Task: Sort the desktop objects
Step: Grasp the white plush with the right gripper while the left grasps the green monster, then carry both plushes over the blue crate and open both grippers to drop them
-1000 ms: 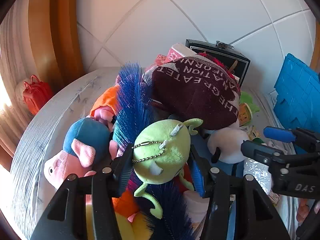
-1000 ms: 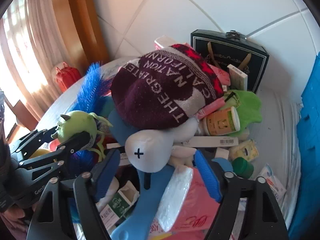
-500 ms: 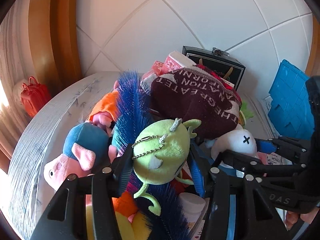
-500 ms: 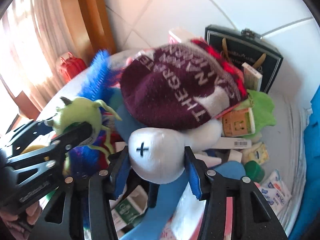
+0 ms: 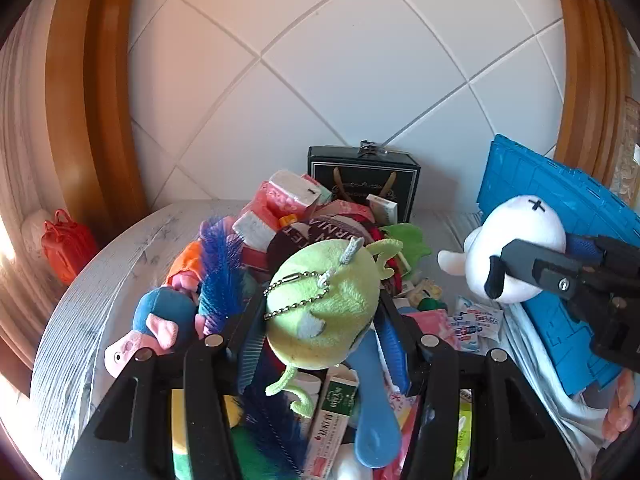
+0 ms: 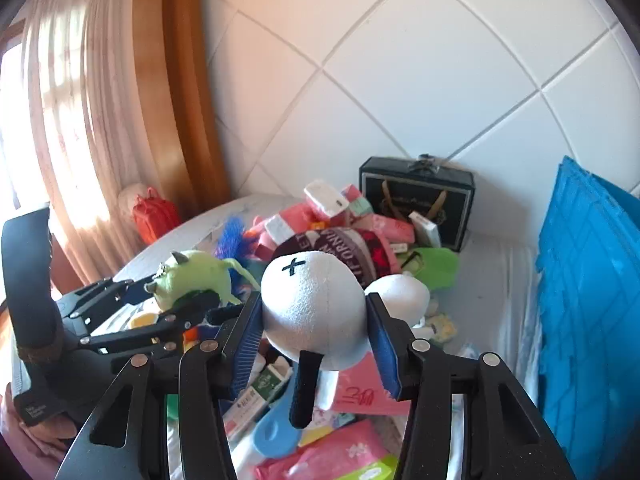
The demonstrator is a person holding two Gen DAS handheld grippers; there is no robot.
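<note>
My left gripper (image 5: 320, 320) is shut on a green plush monster (image 5: 324, 308) with a ball chain, held above the pile; it also shows at the left of the right wrist view as the green plush monster (image 6: 192, 276). My right gripper (image 6: 314, 320) is shut on a white plush dog (image 6: 312, 308) with an X eye and a black ear, lifted clear of the heap. In the left wrist view that white plush dog (image 5: 516, 248) hangs at the right in front of the blue crate.
A round table (image 5: 100, 280) carries a heap: maroon knit hat (image 6: 340, 244), pink tissue packs (image 6: 356, 396), blue scoop (image 5: 376, 420), pig plush (image 5: 156, 328), blue feather duster (image 5: 220, 272). A black box (image 5: 364, 176) stands at the tiled wall, a blue crate (image 6: 584, 300) at right, a red bag (image 5: 68, 244) at left.
The right gripper closed on the white plush dog and lifted it off the pile. The left gripper rose with the green monster; the heap now lies lower in both views.
</note>
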